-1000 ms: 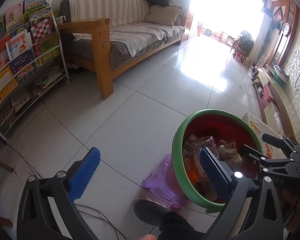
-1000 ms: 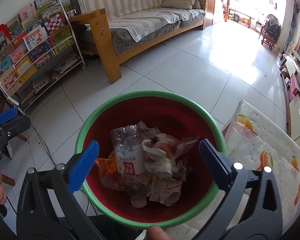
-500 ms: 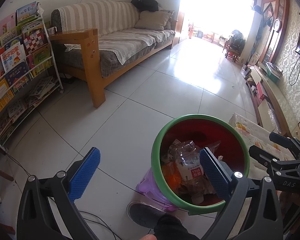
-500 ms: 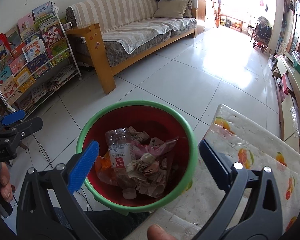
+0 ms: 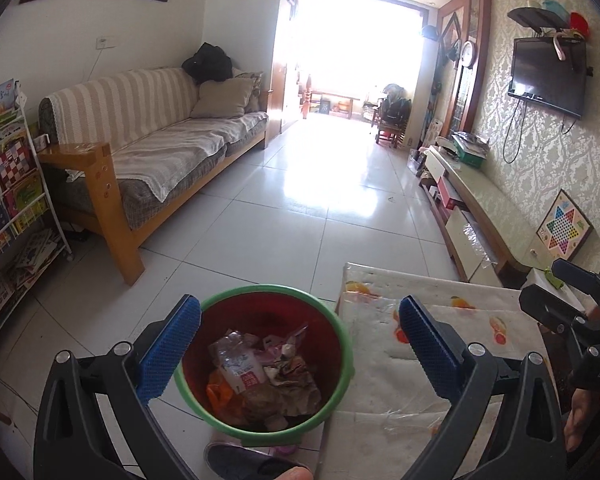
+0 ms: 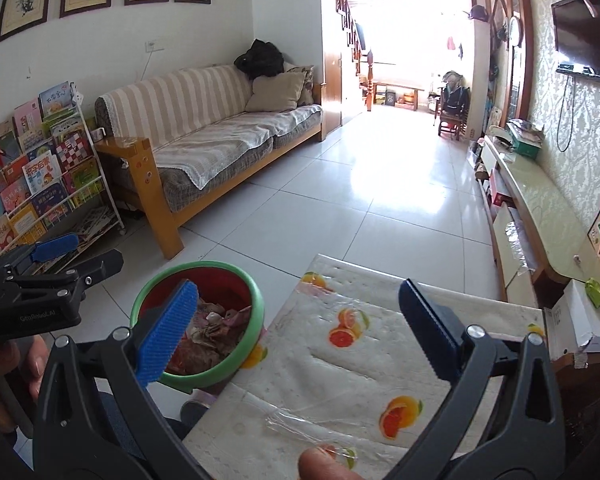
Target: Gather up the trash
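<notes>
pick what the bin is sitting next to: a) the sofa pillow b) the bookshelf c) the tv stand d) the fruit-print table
d, the bin stands on the floor right against the edge of the table with the fruit-print cloth, well apart from the other furniture.

Daylight floods in from the far doorway (image 5: 352, 40), blown out to pure white in both my views. It throws a strong glare across the floor (image 5: 320, 184) tiles. The near room is evenly lit, shadows soft. Fisheye bending curves the walls, and the corners go black. Everything looks sharp, no motion blur.
</notes>
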